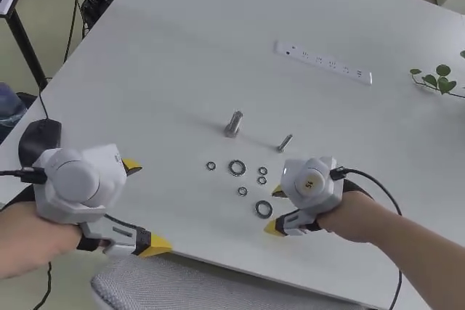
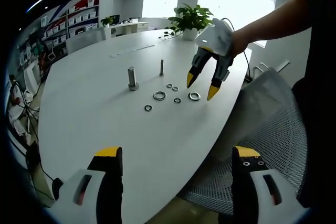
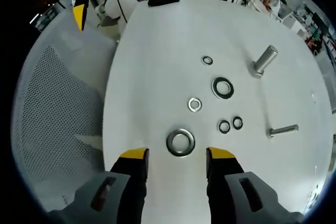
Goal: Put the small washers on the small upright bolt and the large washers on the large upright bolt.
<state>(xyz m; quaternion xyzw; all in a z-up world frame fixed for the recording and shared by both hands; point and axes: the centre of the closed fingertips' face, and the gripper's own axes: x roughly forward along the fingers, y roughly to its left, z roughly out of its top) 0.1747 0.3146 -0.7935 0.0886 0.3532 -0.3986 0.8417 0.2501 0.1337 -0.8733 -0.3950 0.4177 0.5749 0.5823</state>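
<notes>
A large upright bolt (image 1: 232,123) and a small upright bolt (image 1: 284,143) stand mid-table. Before them lie two large washers (image 1: 237,168) (image 1: 263,209) and several small washers (image 1: 211,166). My right gripper (image 1: 275,210) is open, its yellow tips on either side of the near large washer (image 3: 180,142), which lies flat on the table just ahead of my right gripper (image 3: 177,155). The other large washer (image 3: 223,87) sits farther on, toward the large bolt (image 3: 264,60). My left gripper (image 1: 145,207) is open and holds nothing at the table's near-left edge, well away from the washers (image 2: 159,95).
A white power strip (image 1: 323,62) lies far behind the bolts. A plant sprig (image 1: 439,80) is at the right edge. A grey mesh chair (image 1: 182,284) sits below the table's near edge. A dark mouse (image 1: 38,139) is on the left.
</notes>
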